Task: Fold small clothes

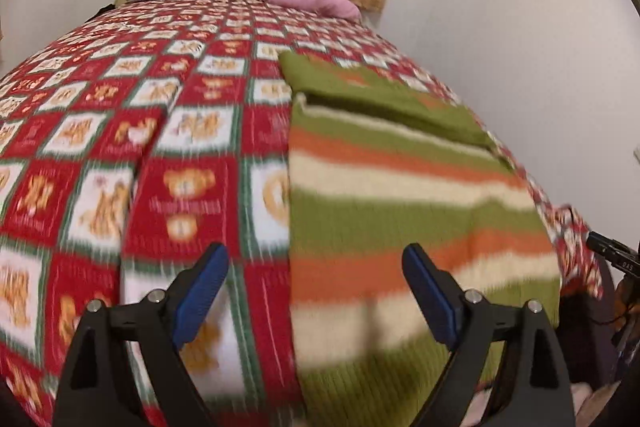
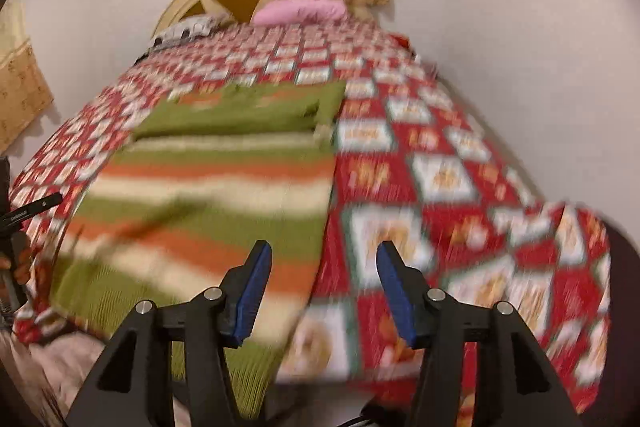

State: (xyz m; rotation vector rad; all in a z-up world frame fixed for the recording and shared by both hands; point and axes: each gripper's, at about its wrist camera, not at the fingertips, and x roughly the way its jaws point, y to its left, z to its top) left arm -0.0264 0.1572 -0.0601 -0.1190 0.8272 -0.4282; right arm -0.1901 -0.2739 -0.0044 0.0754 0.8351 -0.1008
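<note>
Bare red checked patchwork bedspread point(image 1: 192, 131) lies open on my left; the green, orange and cream striped knit garment point(image 1: 400, 195) fills the bed's right edge.

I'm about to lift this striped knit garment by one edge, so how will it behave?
Probably floppy: the striped knit garment lies limp on the bedspread, its far end already folded over. It looks like thick ribbed knit, so likely weighty and liable to sag and stretch. It should grip rather than slip.

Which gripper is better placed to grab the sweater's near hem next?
Probably the left gripper: it is open, with one finger already over the striped sweater. The right gripper, also open, sits mostly over the bedspread beside it. Both views are blurred.
</note>
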